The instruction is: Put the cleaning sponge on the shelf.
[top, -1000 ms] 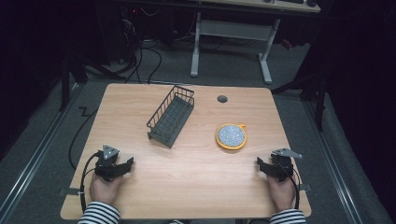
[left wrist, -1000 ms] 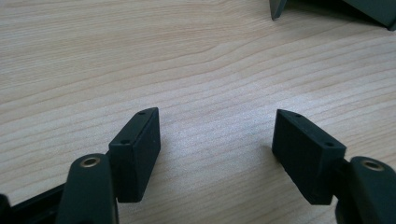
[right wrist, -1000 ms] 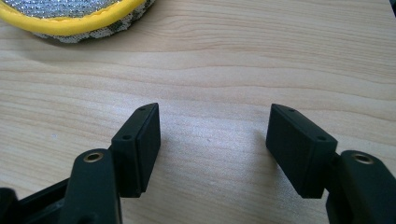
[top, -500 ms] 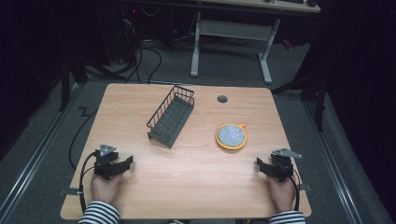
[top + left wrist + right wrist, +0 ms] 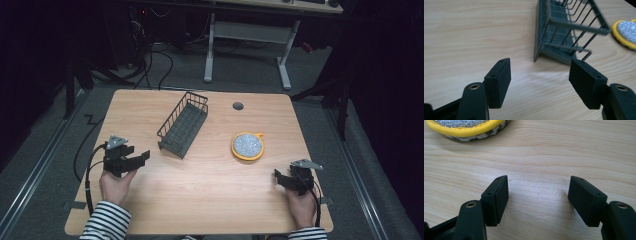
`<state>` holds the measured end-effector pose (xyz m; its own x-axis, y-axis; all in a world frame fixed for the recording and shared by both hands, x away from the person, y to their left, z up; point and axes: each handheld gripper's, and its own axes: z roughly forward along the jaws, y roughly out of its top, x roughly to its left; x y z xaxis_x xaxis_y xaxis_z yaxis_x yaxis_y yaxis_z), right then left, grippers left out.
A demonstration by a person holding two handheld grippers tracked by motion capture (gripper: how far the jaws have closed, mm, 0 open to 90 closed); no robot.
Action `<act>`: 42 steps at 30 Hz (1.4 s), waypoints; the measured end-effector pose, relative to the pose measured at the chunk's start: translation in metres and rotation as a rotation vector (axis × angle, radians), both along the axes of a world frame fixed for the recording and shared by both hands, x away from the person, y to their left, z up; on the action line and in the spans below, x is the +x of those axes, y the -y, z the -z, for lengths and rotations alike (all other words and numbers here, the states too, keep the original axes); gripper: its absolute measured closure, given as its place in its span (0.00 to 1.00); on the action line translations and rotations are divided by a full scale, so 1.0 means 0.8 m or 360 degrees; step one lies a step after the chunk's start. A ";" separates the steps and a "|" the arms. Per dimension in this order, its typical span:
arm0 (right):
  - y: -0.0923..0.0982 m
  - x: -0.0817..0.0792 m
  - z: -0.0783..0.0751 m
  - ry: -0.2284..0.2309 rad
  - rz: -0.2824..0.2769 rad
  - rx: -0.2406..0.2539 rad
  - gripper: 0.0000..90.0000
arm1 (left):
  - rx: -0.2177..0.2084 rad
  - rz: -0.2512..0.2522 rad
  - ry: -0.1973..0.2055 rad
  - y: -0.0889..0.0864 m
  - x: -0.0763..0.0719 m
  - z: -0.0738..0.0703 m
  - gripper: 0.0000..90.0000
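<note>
The wire basket [image 5: 184,124] lies with its long axis running near-left to far-right, between the empty, wide-open left gripper [image 5: 136,158] and right gripper [image 5: 278,176].

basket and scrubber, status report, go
Left gripper open, empty, short of the basket. Right gripper open, empty, near the scrubber. Both untouched on the table. Nothing in the way.

Matt wire basket [image 5: 183,125], glittery scouring pad [image 5: 247,145]
</note>
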<state>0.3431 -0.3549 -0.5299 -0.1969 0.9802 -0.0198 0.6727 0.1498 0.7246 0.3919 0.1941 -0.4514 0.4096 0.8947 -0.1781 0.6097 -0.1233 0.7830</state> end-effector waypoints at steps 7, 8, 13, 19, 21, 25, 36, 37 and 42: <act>0.000 0.000 0.000 -0.0001 -0.0002 0.0001 0.36 | 0.0043 0.0005 -0.0063 0.025 0.038 -0.031 0.38; 0.000 0.000 0.000 -0.0001 -0.0004 0.0002 0.36 | 0.0046 0.0006 -0.0072 0.028 0.043 -0.034 0.38; 0.000 0.000 0.000 0.0000 -0.0008 0.0002 0.36 | 0.0062 0.0024 -0.0123 0.046 0.066 -0.043 0.38; 0.000 0.000 0.000 -0.0004 -0.0007 0.0003 0.36 | 0.0100 0.0009 -0.0212 0.064 0.089 -0.039 0.41; 0.000 0.000 0.000 0.0000 -0.0009 0.0004 0.36 | 0.0117 -0.0010 -0.0236 0.067 0.095 -0.037 0.42; 0.000 0.000 0.000 0.0000 -0.0009 0.0005 0.36 | 0.0154 -0.0025 -0.0270 0.071 0.104 -0.034 0.44; 0.000 0.000 0.000 -0.0001 -0.0013 0.0007 0.36 | 0.0222 -0.0060 -0.0376 0.077 0.118 -0.021 0.54; 0.000 0.000 0.000 -0.0001 -0.0013 0.0007 0.36 | 0.0215 -0.0056 -0.0379 0.078 0.118 -0.022 0.56; 0.000 0.000 0.000 -0.0001 -0.0013 0.0007 0.36 | 0.0170 -0.0022 -0.0410 0.079 0.118 -0.023 0.68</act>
<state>0.3432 -0.3552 -0.5300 -0.2048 0.9787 -0.0155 0.6718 0.1521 0.7249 0.4862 0.1312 -0.4332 0.3505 0.9192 -0.1794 0.7893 -0.1868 0.5849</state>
